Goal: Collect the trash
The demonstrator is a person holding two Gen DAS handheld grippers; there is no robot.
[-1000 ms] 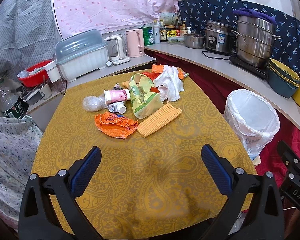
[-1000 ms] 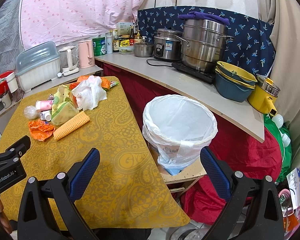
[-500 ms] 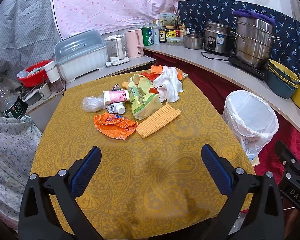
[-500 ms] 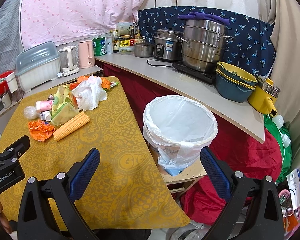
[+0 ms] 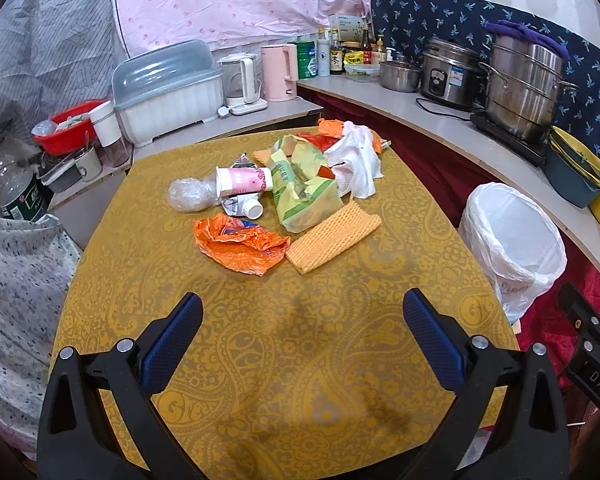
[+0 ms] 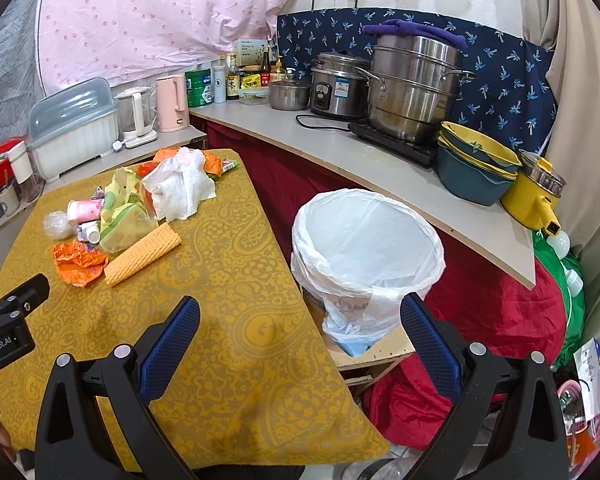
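We hold the left gripper [image 5: 302, 316] above the near part of the table [image 5: 260, 360], its jaws spread wide and holding nothing. The right gripper [image 6: 300, 320] hangs over the table's right edge, jaws likewise released and empty, one blue pad over the yellow cloth and the other over the white-lined trash bin [image 6: 366, 240] that stands on the floor just beside that edge.

The trash lies in a loose pile toward the far edge of the table, well apart from both grippers. Nearest to us in the pile we see an orange wrapper [image 5: 238, 242], crumpled, touching a yellow foam net sleeve [image 5: 334, 236] that lies slantwise to its right. Behind them sits a yellow-green packet [image 5: 300, 192], partly propped up. To its left a pink paper cup [image 5: 244, 180] lies on its side, with a small white bottle [image 5: 246, 206] in front of it and a clear plastic ball [image 5: 190, 196] at the left end of the pile. A white crumpled bag [image 5: 356, 160] rests on the right side of the pile, with orange scraps [image 5: 332, 126] behind it near the far edge.

In the right wrist view the bin's liner is open and looks empty.
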